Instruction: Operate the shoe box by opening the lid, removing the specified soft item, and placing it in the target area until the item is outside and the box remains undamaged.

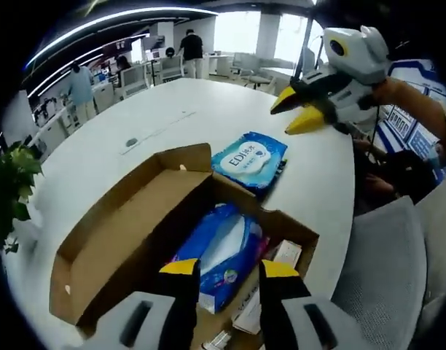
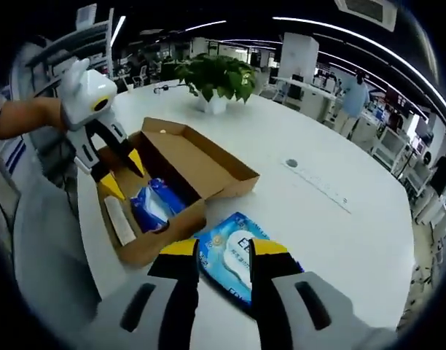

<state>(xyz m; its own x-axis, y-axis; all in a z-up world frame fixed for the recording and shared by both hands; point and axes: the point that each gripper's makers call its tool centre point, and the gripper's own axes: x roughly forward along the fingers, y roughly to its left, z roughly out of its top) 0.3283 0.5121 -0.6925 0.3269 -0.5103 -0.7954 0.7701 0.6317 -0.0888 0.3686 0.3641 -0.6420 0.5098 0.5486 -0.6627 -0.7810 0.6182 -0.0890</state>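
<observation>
Left gripper view puts my left gripper [image 1: 229, 267] at 6 o'clock, released, its yellow-tipped jaws spread and hanging over the open shoe box [image 1: 99, 233] on the white desk [image 1: 157, 117]. Between the jaw tips I see a blue soft pack [image 1: 223, 248] lying inside the box, with a white carton [image 1: 285, 255] beside it toward 4 o'clock. The lid [image 1: 117, 219] is folded back flat toward 9 o'clock. Just past the box's far corner, at 12 o'clock from the jaws, a blue wipes pack [image 1: 251, 160] lies flat on the desk, outside the box and near it. My right gripper [image 1: 296, 109] hovers at 1 o'clock above the desk, jaws parted, holding nothing.

Right gripper view shows the same wipes pack [image 2: 234, 259] directly under my right gripper [image 2: 224, 251], whose jaws stand apart above it; whether they touch it I cannot tell. The box [image 2: 161, 240] sits at 10 o'clock with the left gripper [image 2: 124, 175] over its open side. A potted plant [image 2: 216, 80] stands at 12 o'clock on the desk [image 2: 332, 233].
</observation>
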